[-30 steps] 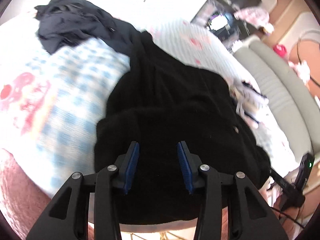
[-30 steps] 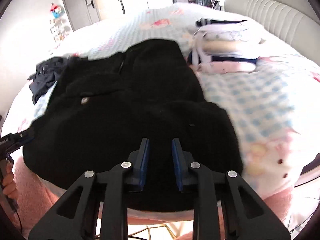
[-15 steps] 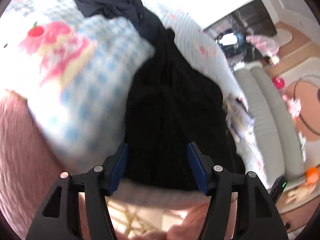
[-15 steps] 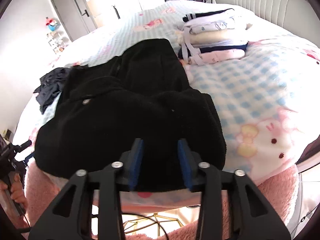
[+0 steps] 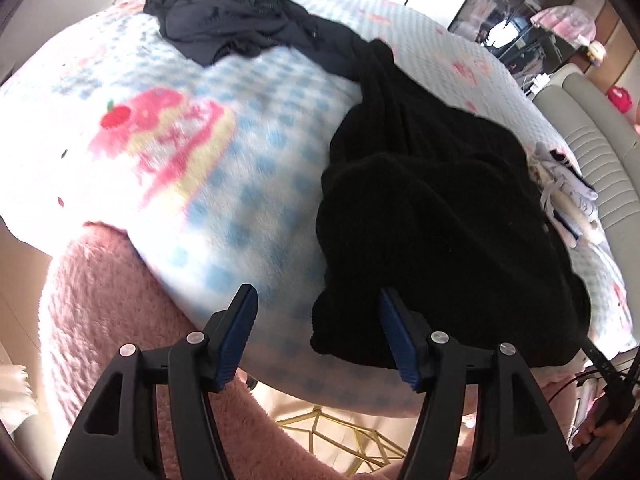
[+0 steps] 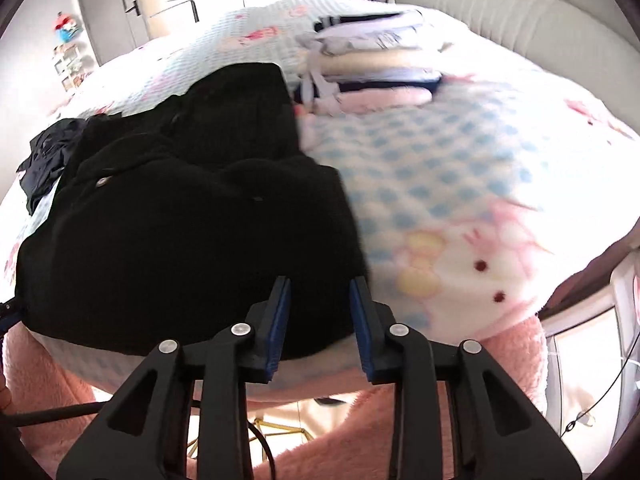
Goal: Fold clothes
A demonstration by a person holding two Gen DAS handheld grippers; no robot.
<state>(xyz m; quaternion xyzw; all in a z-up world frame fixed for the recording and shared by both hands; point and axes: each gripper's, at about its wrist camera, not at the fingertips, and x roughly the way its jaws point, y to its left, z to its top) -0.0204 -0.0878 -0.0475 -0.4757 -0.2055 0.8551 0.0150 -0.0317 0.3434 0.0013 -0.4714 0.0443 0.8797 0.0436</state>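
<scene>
A black fleecy garment (image 6: 192,232) lies bunched at the near edge of the bed, spread over a blue-and-white checked blanket (image 5: 248,184) printed with pink cartoon figures. A small pale button (image 6: 105,180) shows on its upper left part in the right wrist view.

The left gripper (image 5: 316,336) hangs just off the bed's edge with its jaws spread wide and nothing between them; the garment's near left corner sits at about one o'clock from it, close to the right blue pad (image 5: 394,340). The right gripper (image 6: 318,322) is released too, jaws parted and empty, poised over the garment's near right corner at the bed's edge.

Beyond the black garment, at about eleven o'clock in the left wrist view, a crumpled dark navy garment (image 5: 232,20) lies on the blanket. At one o'clock in the right wrist view, a stack of folded clothes (image 6: 372,60) sits just beside the black garment's far end, near the padded headboard (image 6: 520,4). A pink fluffy cover (image 5: 104,320) drapes below the blanket.
</scene>
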